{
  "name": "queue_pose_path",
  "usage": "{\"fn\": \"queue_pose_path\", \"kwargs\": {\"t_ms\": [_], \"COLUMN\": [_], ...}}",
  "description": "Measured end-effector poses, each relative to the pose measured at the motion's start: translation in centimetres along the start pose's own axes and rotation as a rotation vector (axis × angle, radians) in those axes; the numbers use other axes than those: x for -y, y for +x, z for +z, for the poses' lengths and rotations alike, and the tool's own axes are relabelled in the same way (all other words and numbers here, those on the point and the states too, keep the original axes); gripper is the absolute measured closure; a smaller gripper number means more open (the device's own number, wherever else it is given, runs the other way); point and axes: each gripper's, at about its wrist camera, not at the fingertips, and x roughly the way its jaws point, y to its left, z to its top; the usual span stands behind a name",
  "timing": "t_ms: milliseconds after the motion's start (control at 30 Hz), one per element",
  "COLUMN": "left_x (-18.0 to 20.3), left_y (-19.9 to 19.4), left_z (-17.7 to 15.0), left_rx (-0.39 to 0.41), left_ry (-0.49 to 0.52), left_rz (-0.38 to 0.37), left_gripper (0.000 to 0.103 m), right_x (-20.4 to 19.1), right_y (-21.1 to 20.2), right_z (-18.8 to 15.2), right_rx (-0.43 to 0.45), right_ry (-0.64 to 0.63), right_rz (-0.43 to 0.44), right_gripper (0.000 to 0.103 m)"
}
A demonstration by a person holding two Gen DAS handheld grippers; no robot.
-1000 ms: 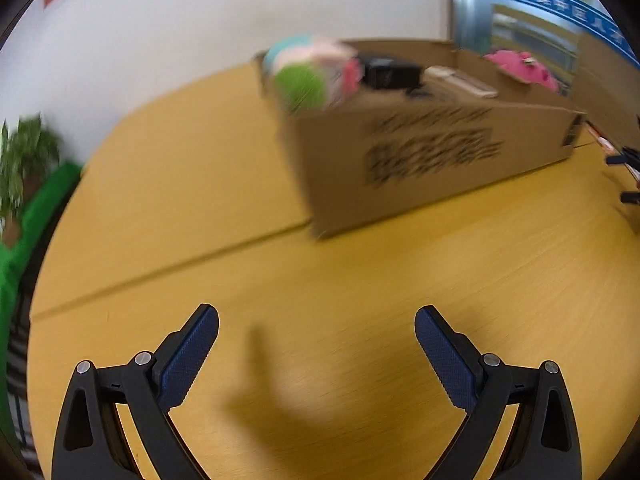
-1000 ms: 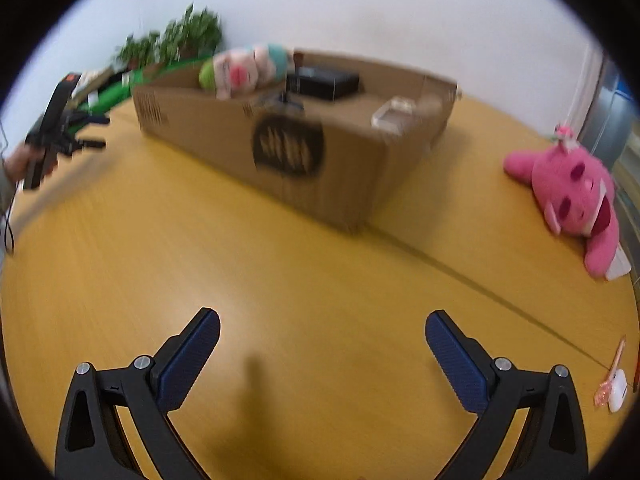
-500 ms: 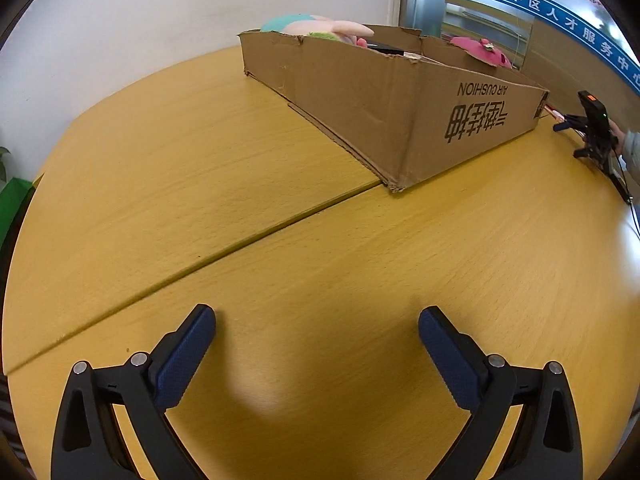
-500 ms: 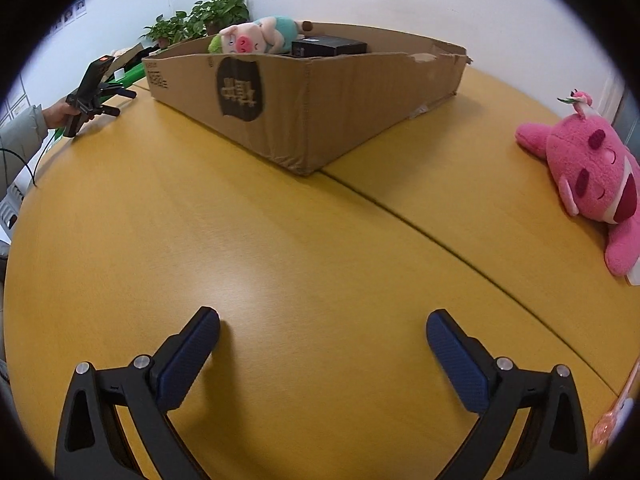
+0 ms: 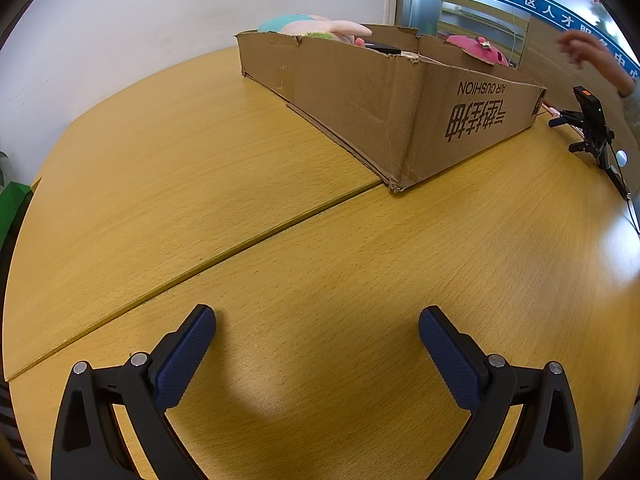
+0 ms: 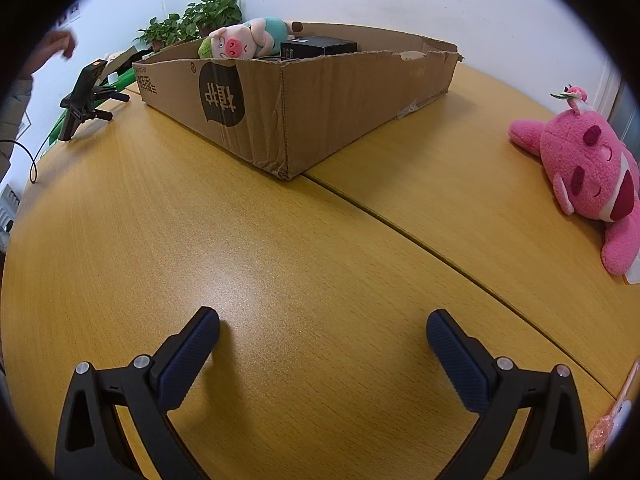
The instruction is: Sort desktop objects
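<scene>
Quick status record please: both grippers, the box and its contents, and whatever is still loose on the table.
left gripper: open, empty, resting on the table
right gripper: open, empty, resting on the table
hands: lifted off both grippers; one hand is in the air
cardboard box: on the table, open top
in box: pig plush, black box
loose: pink plush lying on the table right of the box; small pink item at the near right edge, unclear what

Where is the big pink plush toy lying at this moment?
In the right wrist view, the big pink plush toy lies on the yellow wooden table, at the right edge, outside and to the right of the long cardboard box.
</scene>
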Motion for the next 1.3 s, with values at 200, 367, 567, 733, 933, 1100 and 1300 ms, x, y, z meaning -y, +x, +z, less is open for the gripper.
{"fn": "queue_pose_path", "kwargs": {"t_ms": [200, 367, 567, 733, 933, 1100, 1300], "left_x": [-0.1, -0.2, -0.1, 0.0, 0.0, 0.1, 0.3], "left_y": [0.1, 0.1, 0.1, 0.2, 0.1, 0.1, 0.1], "left_z": [0.0, 0.2, 0.2, 0.2, 0.2, 0.1, 0.1], "left_rx": [0.0, -0.001, -0.001, 0.0, 0.0, 0.0, 0.0], "left_ry": [0.0, 0.001, 0.001, 0.001, 0.002, 0.002, 0.002], "left_rz": [0.0, -0.001, -0.001, -0.001, -0.002, -0.002, -0.002], "left_gripper": [0.0, 0.0, 0.0, 0.0, 0.0, 0.0, 0.0], "right_x": [0.0, 0.0, -0.1, -0.3, -0.8, -0.8, -0.6], "right_y": [0.0, 0.2, 0.1, -0.1, -0.6, -0.8, -0.4], "right_z": [0.1, 0.3, 0.2, 0.0, -0.5, -0.6, -0.2], "right_rx": [-0.001, -0.001, -0.001, 0.0, -0.001, -0.002, -0.004], "right_ry": [0.0, -0.003, -0.002, -0.002, -0.002, -0.002, -0.002], "right_rz": [0.0, -0.002, -0.002, -0.002, -0.002, -0.001, 0.0], "right_gripper": [0.0, 0.0, 0.0, 0.0, 0.0, 0.0, 0.0]}}
